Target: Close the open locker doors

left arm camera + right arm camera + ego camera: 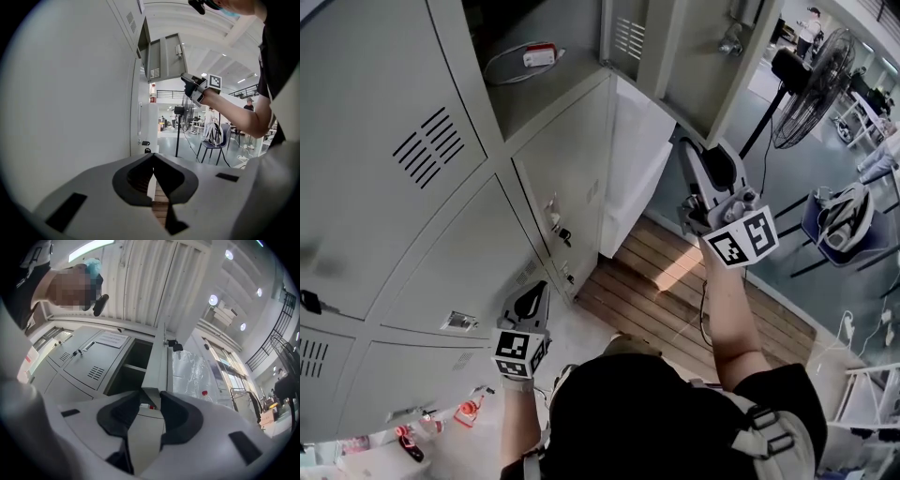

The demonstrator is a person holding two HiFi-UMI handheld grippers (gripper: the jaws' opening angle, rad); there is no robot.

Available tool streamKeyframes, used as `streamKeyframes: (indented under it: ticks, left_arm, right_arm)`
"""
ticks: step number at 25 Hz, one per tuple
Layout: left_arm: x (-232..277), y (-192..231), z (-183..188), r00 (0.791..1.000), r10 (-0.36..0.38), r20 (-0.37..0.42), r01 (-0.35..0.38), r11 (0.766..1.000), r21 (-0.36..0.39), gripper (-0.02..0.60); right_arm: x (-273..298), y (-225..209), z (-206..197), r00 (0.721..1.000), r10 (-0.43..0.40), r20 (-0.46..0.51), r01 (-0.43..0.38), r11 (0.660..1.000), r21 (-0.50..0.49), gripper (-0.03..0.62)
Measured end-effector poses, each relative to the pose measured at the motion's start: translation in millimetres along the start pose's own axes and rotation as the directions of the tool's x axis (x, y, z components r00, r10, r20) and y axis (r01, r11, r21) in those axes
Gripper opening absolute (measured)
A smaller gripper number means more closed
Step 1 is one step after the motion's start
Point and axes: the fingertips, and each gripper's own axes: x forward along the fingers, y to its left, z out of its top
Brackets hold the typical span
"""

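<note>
Right hand-held gripper (151,401) clamps the open locker door (157,362) by its edge; left hand-held gripper (153,159) has jaws together, empty; next, swing it closed.

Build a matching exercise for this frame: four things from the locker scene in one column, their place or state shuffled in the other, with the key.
Things:
1. open locker door
2. white device
3. left gripper
4. floor fan

Places or states:
A. jaws together, nothing between them
B. lying on the shelf of the open compartment
C. swung out, its edge between the jaws of the right gripper
D. standing on the floor beyond the lockers

Pairs: 1-C, 2-B, 3-A, 4-D
</note>
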Motion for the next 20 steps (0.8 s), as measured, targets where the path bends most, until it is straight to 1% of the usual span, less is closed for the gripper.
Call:
streamKeyframes:
  ticks: [5,12,20]
  left_arm:
    - [-13.1,10.1,-4.7,1.000,0.018,0.005,-0.018,1.000,-0.010,0.009]
    - [-30.1,25.5,-14.6,0.998,0.059,0.001,-0.059,0.998,-0.026,0.008]
    - [-47.7,41.7,-17.7,0.993,0.120,0.000,-0.120,0.992,-0.047,0.009]
  right_arm:
    - [9.7,21.0,0.5,1.000,0.020,0.001,-0.020,1.000,-0.016,0.137]
    - [28.8,54.5,-2.5,0.997,0.073,0.005,-0.072,0.996,-0.052,0.144]
    - [53.1,93.8,-12.2,0.987,0.158,0.000,-0.157,0.984,-0.078,0.161]
